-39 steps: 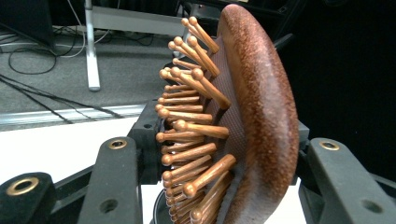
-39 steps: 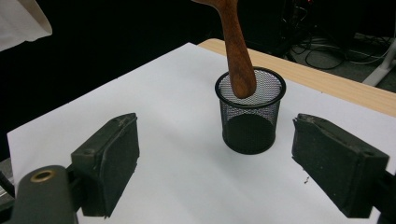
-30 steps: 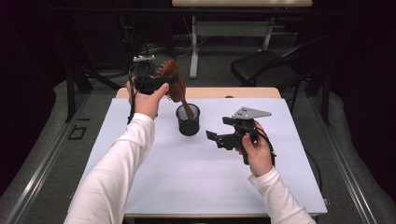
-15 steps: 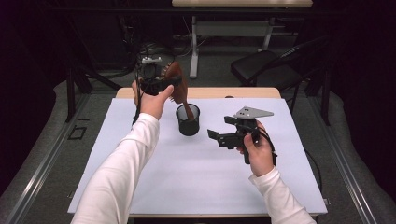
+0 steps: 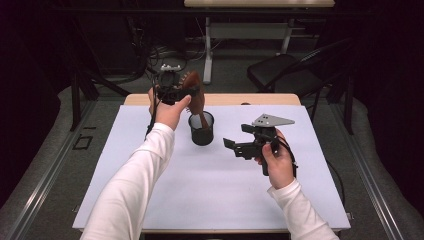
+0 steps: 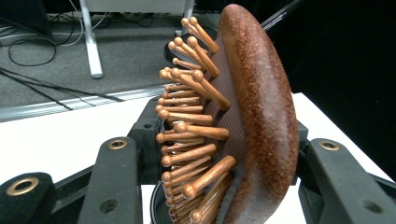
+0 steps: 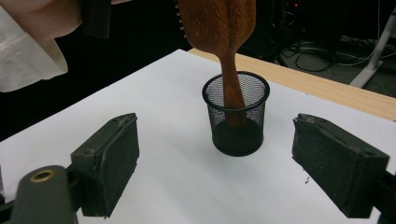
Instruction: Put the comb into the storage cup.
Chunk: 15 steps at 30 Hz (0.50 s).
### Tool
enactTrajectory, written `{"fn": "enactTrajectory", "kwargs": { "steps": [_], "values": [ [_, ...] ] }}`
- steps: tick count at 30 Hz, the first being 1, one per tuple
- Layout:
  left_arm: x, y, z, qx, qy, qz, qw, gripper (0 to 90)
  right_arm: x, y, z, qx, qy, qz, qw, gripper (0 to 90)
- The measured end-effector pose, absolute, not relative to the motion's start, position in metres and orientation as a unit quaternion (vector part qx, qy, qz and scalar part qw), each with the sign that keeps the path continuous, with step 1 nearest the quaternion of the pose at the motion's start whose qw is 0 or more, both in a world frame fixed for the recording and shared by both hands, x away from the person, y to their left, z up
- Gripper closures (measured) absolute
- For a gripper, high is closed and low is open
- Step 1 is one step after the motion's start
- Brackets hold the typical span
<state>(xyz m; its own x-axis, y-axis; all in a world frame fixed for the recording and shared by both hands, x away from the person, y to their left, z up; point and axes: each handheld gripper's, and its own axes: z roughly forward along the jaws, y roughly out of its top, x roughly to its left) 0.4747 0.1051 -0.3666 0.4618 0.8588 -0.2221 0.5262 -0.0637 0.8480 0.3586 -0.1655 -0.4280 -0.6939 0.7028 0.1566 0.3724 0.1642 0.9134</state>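
Observation:
A brown wooden hairbrush (image 5: 194, 92) stands nearly upright with its handle down inside a black mesh cup (image 5: 201, 129) at the far middle of the white table (image 5: 150, 200). My left gripper (image 5: 184, 93) is shut on the brush's head. In the left gripper view the brush (image 6: 252, 116) sits between the jaws, with its wooden bristles pointing left. My right gripper (image 5: 235, 146) hovers open to the right of the cup, aimed at it. In the right gripper view the cup (image 7: 236, 121) and the brush handle (image 7: 231, 79) lie beyond the two spread pads (image 7: 112, 158).
A strip of bare wooden tabletop (image 5: 225, 99) runs behind the white sheet. On the floor past the table stand a dark chair (image 5: 280, 75) and a table leg (image 5: 207, 50), with loose cables (image 5: 150, 55) nearby.
My left hand has shifted slightly to the right and down with the brush, whose handle stays in the cup. The right gripper has not moved.

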Motion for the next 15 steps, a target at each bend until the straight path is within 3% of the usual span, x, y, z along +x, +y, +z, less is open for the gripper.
{"fn": "enactTrajectory", "kwargs": {
  "steps": [15],
  "values": [
    [0.476,0.105,-0.384,0.721,0.483,0.173,0.466,49.4,0.359,-0.164,-0.429,0.358,0.749,0.535,0.152,14.4]
  ]
}}
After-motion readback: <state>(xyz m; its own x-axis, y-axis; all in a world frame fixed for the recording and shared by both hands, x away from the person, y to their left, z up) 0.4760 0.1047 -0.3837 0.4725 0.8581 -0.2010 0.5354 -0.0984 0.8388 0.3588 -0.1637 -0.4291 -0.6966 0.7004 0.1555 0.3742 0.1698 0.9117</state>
